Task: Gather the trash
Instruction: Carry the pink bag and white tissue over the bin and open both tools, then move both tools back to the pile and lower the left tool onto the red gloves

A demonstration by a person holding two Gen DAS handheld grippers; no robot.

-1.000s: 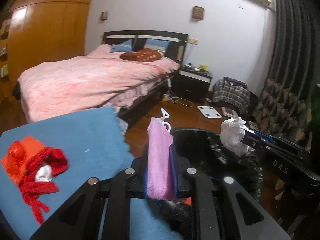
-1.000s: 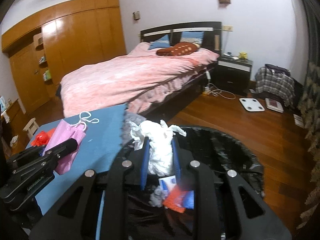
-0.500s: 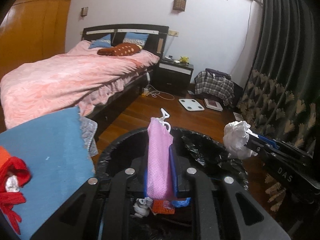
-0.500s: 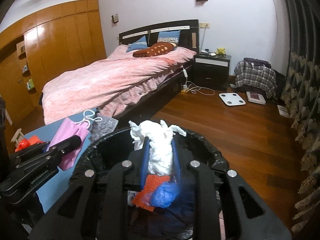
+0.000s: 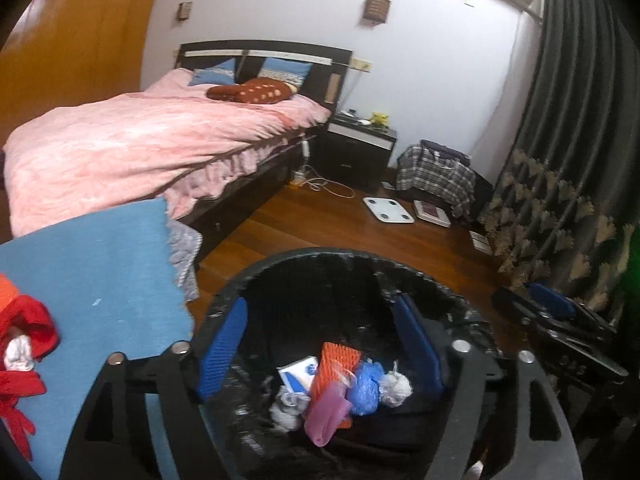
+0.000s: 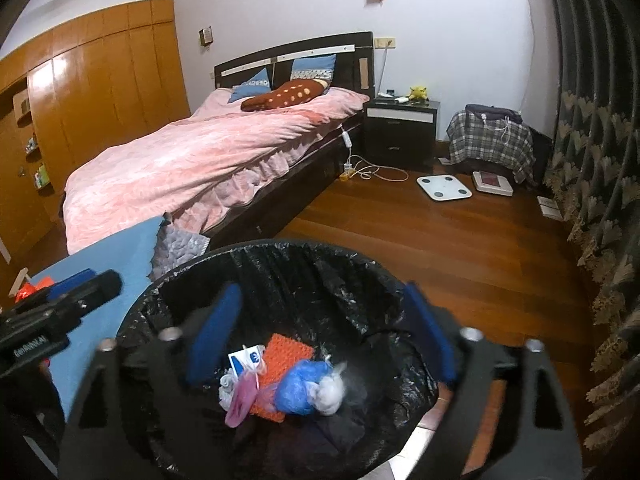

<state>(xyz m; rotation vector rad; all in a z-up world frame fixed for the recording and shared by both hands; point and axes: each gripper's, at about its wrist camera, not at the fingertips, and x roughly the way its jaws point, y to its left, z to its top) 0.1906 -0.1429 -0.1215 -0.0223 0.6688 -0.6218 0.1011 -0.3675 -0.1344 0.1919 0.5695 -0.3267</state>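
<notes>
My left camera's nine o'clock edge crops the red cloth bundle [image 5: 22, 344] on blue fabric. My right view's crumpled white wad [image 6: 332, 390] blurs into haze. The black-lined bin's [image 6: 360, 264] near rim hides behind my own frame.

Home bedroom is indicated: bed [image 6: 208, 160] w/ pink duvet, nightstand [image 6: 402, 130], built-in wooden wardrobe [image 6: 100, 92] (full wall), bathroom scale [image 6: 444, 187] laid on wood flr.

Black tool [image 5: 320, 344], blue pads [image 5: 222, 344], silver screws
</notes>
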